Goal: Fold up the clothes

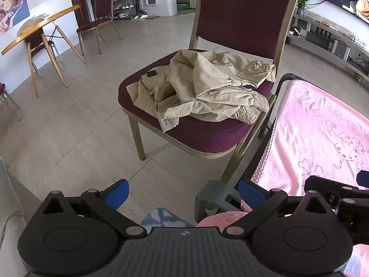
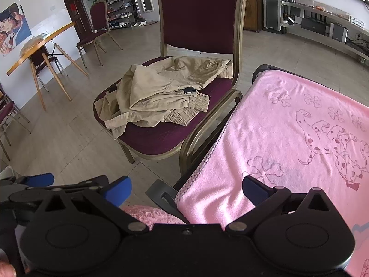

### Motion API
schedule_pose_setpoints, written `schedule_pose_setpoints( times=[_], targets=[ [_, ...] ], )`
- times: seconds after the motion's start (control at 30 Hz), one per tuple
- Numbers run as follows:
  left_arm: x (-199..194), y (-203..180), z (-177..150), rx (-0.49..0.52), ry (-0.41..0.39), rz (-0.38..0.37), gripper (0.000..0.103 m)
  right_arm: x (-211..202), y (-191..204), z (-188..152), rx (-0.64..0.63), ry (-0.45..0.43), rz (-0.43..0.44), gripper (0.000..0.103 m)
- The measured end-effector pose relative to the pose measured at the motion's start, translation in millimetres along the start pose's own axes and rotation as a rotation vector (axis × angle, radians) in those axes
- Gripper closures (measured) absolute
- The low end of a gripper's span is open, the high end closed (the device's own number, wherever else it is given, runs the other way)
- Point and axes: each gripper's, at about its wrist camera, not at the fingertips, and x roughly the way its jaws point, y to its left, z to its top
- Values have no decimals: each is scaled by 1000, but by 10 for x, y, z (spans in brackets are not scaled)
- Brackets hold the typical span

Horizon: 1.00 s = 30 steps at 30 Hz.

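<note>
A crumpled beige garment lies in a heap on the maroon seat of a gold-framed chair. It also shows in the right wrist view on the same chair. My left gripper is open and empty, held back from the chair above the floor. My right gripper is open and empty, over the near edge of a table covered with a pink dog-print cloth. The right gripper also shows at the right edge of the left wrist view.
The pink cloth covers a table right of the chair. A wooden table and more maroon chairs stand at the back left. A TV bench runs along the right wall. A blue-white mat lies on the tiled floor below.
</note>
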Motion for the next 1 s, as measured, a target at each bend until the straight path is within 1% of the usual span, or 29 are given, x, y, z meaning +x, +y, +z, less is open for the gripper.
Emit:
schedule_pose_setpoints(
  times=[0.37,1.0],
  targets=[
    [-9,-28,5,8,-4,4,2,23,-24,-15,2,-7,3,0],
    [-17,-38,0,13,-13,12,2,20,-37,7,22,15,6,0]
  ],
)
